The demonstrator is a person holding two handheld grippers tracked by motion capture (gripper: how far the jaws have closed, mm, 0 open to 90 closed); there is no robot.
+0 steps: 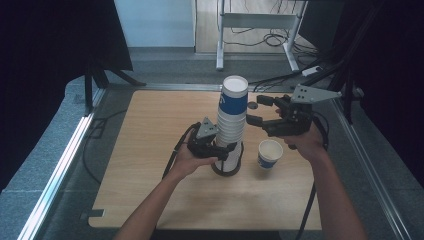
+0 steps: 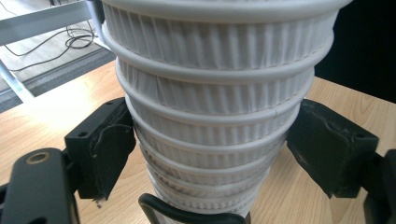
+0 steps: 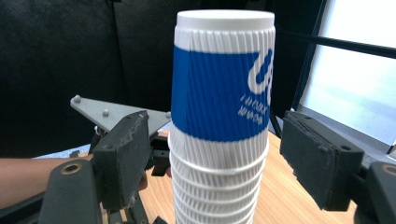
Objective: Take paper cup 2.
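Beyond the right gripper (image 1: 254,111), a white metal table frame (image 1: 260,22) stands on grey floor (image 1: 165,65); cables (image 1: 275,37) trail beneath, black curtains (image 1: 50,45) hang left.

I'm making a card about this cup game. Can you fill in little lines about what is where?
stack: upside-down paper cups, top one blue and white, standing in a black ring
left tool: shut on the stack low down
right tool: open, a jaw on each side of the stack's upper part, not touching
loose cup: upright, right of the stack
table: wooden
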